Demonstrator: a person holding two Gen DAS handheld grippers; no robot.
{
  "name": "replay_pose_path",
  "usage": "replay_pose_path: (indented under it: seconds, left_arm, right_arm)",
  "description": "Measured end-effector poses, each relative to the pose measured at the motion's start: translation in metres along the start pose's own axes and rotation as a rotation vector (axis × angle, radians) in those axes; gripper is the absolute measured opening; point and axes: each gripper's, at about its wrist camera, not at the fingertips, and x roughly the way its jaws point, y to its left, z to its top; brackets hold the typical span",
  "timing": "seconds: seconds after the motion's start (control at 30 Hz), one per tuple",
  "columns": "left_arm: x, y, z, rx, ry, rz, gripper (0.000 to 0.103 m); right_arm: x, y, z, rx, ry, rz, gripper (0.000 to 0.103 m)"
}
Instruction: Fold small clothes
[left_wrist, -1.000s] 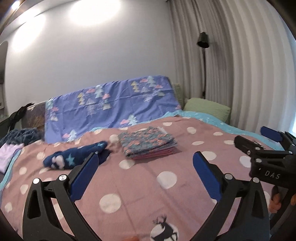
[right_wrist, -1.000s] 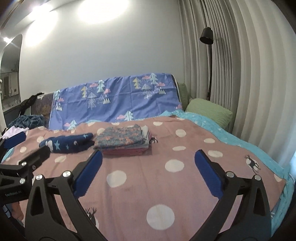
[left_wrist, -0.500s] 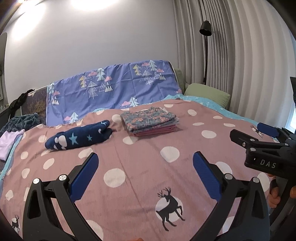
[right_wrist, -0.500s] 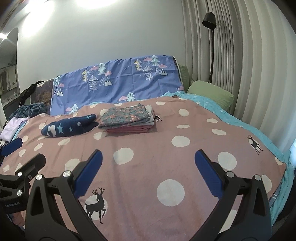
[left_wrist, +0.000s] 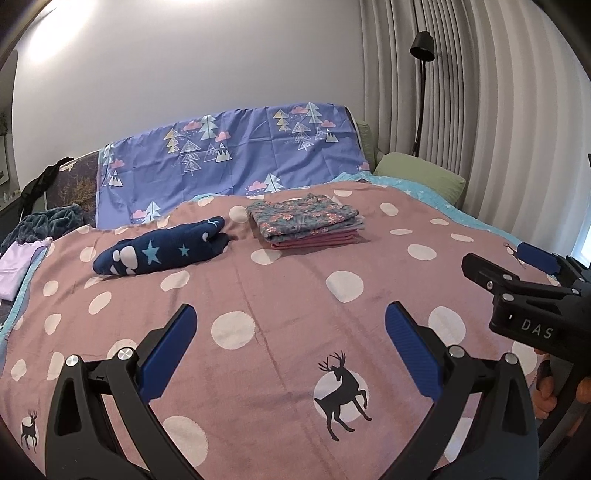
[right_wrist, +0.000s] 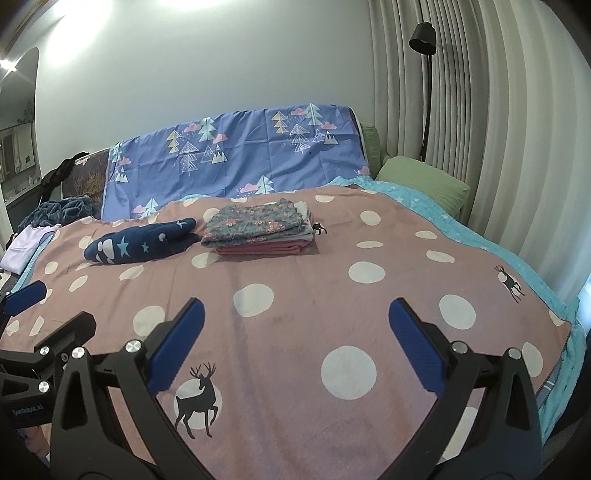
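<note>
A stack of folded clothes (left_wrist: 306, 221) (right_wrist: 258, 230), floral piece on top, lies on the far part of the pink dotted blanket (left_wrist: 288, 295) (right_wrist: 314, 295). Left of it lies a rolled navy garment with stars (left_wrist: 162, 251) (right_wrist: 140, 245). My left gripper (left_wrist: 290, 343) hangs open over the near blanket, nothing between its blue pads. My right gripper (right_wrist: 295, 336) is open and empty too, well short of the clothes. Each gripper shows at the edge of the other's view: the right one (left_wrist: 517, 280) and the left one (right_wrist: 40, 314).
A blue tree-print sheet (left_wrist: 229, 162) drapes over the headboard. A green pillow (left_wrist: 421, 177) lies at the far right by the curtain and a black floor lamp (left_wrist: 423, 44). Lilac cloth (left_wrist: 18, 266) and a dark teal heap (left_wrist: 48, 221) lie off the bed's left edge.
Both grippers have pulled back and risen, so more of the near blanket with its deer print shows. Both stay open. The clothes have not moved.
</note>
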Motion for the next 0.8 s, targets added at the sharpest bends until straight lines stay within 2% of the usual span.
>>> replay_pose_path:
  seconds: [0.8]
  left_arm:
    - [0.0045,-0.0046,-0.0025,0.025,0.011,0.02,0.102]
  right_arm:
    - [0.0042,-0.0014,-0.0028,-0.002,0.01,-0.011,0.101]
